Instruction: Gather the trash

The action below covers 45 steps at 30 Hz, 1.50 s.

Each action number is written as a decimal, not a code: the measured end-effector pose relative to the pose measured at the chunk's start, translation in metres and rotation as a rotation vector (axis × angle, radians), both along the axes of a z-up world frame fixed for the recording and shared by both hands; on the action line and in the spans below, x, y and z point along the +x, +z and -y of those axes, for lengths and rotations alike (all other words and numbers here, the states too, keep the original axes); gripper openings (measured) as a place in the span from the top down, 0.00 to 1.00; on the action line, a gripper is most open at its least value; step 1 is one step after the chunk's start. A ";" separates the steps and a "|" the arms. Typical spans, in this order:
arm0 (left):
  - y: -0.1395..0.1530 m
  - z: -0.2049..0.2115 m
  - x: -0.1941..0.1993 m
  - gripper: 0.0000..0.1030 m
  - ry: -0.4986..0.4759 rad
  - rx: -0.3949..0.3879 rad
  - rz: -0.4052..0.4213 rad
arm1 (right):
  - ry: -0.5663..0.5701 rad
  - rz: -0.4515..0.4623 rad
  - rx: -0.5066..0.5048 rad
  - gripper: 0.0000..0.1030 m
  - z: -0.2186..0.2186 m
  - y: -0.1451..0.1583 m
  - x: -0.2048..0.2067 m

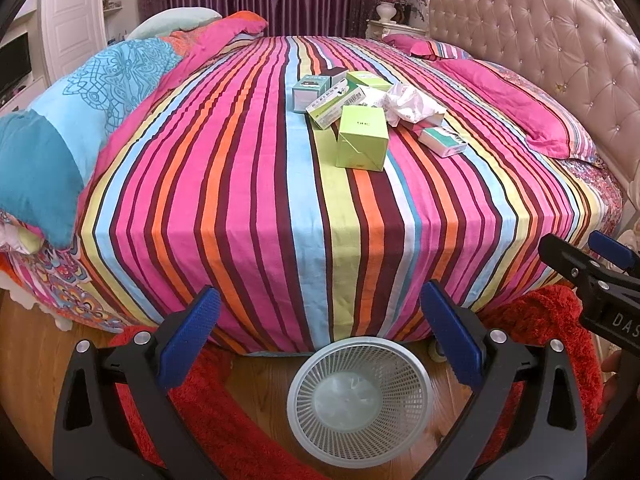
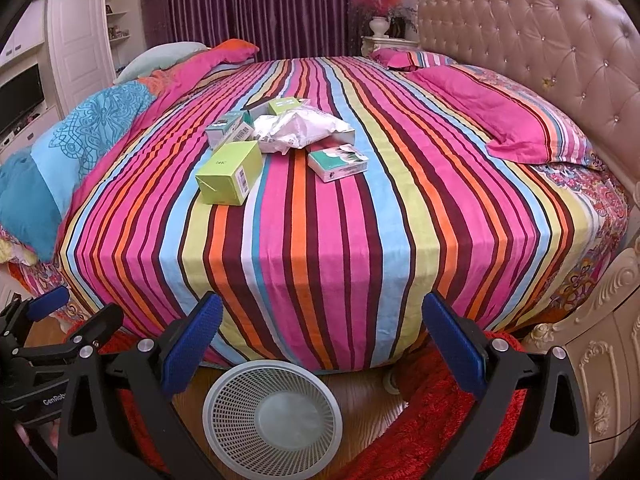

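Jaws of both the left gripper (image 1: 320,334) and right gripper (image 2: 322,340) gape wide, empty, above the white mesh plastic wastebasket (image 2: 272,407); beyond it (mid-bed) cardboard boxes (image 2: 229,173) and crumpled white paper (image 2: 298,129) lie clustered.

Left gripper (image 1: 318,336): two black plastic arms shaped like clamp handles, each with triangular cut-outs and a round silver rivet near the pivot; the jaws are faced with blue, finely ribbed pads (image 1: 192,332). Right gripper (image 2: 322,340): same build, black arms, silver rivets, blue textured pads (image 2: 454,346). Seen from the left wrist, the right unit's black body carries white lettering reading "DAS", cut off at the edge. Seen from the right wrist, the left unit's body shows white lettering "GenRob", also cut off, with small silver screws along its black frame.
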<state>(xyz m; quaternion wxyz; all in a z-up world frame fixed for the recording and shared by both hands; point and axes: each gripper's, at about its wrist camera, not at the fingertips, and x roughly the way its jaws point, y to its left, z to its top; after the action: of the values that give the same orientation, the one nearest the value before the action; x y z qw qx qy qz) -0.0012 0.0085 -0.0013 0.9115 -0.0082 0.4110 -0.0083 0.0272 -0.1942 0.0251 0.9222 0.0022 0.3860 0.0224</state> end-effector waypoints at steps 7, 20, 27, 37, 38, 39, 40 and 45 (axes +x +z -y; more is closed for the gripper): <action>0.002 0.001 0.000 0.06 0.001 -0.002 0.004 | 0.000 0.001 0.000 0.07 0.000 0.001 0.000; 0.005 0.002 0.000 0.06 -0.002 -0.004 0.008 | -0.003 0.009 -0.002 0.07 -0.002 0.002 0.000; 0.004 0.001 0.000 0.06 -0.001 -0.005 0.008 | -0.003 0.008 -0.003 0.07 -0.002 0.002 0.000; 0.004 0.001 0.000 0.06 -0.002 -0.005 0.008 | -0.003 0.008 -0.002 0.07 -0.002 0.002 0.000; 0.004 0.001 0.000 0.06 -0.002 -0.004 0.007 | -0.003 0.008 -0.001 0.07 -0.002 0.002 0.000; 0.004 0.002 0.000 0.06 -0.002 -0.005 0.007 | -0.002 0.008 -0.002 0.07 -0.002 0.002 0.000; 0.004 0.001 0.000 0.06 -0.001 -0.006 0.007 | -0.002 0.008 -0.002 0.07 -0.002 0.002 0.000; 0.003 0.001 -0.001 0.06 0.002 -0.006 0.005 | 0.001 0.003 -0.002 0.07 -0.002 -0.001 0.000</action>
<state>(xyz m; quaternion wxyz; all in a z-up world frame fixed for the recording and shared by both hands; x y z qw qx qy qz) -0.0020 0.0076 0.0019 0.9125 -0.0111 0.4089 -0.0088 0.0268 -0.1922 0.0244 0.9228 0.0008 0.3846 0.0227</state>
